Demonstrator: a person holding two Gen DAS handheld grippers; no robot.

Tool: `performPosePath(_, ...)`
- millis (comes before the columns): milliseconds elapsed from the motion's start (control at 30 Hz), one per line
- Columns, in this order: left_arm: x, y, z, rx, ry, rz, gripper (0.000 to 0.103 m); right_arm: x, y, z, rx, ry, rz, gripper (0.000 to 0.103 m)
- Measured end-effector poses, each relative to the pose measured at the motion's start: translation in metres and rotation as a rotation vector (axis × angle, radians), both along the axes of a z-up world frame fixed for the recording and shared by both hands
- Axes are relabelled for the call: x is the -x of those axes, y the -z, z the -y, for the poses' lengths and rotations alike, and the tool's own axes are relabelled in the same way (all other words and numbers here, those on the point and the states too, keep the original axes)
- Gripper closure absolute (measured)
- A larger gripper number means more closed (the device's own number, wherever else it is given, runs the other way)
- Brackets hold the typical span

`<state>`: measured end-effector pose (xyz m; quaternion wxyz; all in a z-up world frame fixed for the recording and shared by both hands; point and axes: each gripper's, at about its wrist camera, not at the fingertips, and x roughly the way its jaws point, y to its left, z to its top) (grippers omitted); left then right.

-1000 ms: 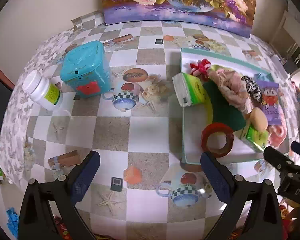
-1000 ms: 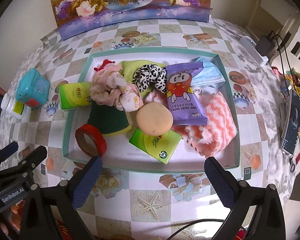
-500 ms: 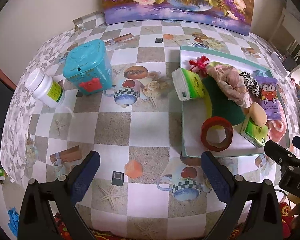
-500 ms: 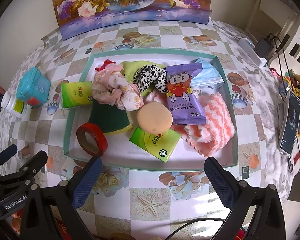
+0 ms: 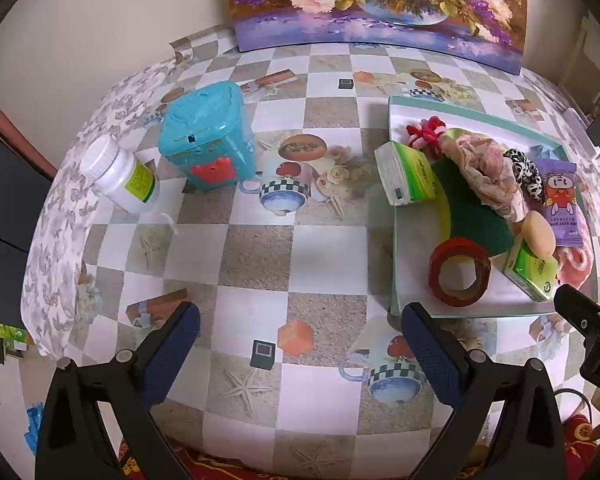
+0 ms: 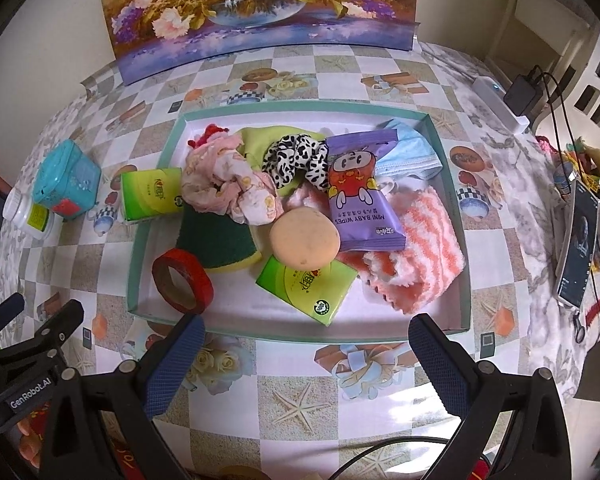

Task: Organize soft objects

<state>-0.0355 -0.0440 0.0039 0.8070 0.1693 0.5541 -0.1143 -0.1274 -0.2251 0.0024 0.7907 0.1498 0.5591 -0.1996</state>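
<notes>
A shallow white cardboard tray with a teal rim (image 6: 446, 152) sits on a desk (image 6: 300, 396) covered in a checked, printed oilcloth, and nearly all the soft things lie heaped inside it. In the tray are a crumpled pink printed cloth (image 6: 228, 188), a black-and-white spotted fabric scrunchie (image 6: 296, 158), a purple packet of mini baby wipes (image 6: 358, 192), a pale blue face mask (image 6: 408, 156), a fluffy orange-and-white striped sock (image 6: 416, 260), a round beige makeup sponge (image 6: 304, 242), a dark green and yellow scouring sponge (image 6: 216, 240), a flat green tissue pack (image 6: 306, 284) and a red roll of tape (image 6: 182, 282). A second green tissue pack (image 6: 152, 194) straddles the tray's left rim — half in, half out.

Left of the tray, well apart from it, stand a turquoise plastic box with a red clasp (image 5: 208, 140) and a white pill bottle with a green label (image 5: 120, 174); neither looks soft.

The left tongs (image 5: 300, 354) hover over bare desk just left of the tray's near corner, spread wide and holding nothing. The right tongs (image 6: 306, 360) hover before the tray's near rim, likewise released and empty.

Judging from this, gathering is almost done — what seems left is nudging the straddling tissue pack fully inside and perhaps tidying the heap.
</notes>
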Motion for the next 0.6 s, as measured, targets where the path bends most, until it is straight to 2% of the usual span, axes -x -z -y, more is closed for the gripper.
performPosePath(600, 0.0012, -0.0075, -0.0030, -0.002, -0.007, 0.039, 0.003, 0.0011, -0.0014, 0.0014, -0.002, 0.004, 0.005, 0.000)
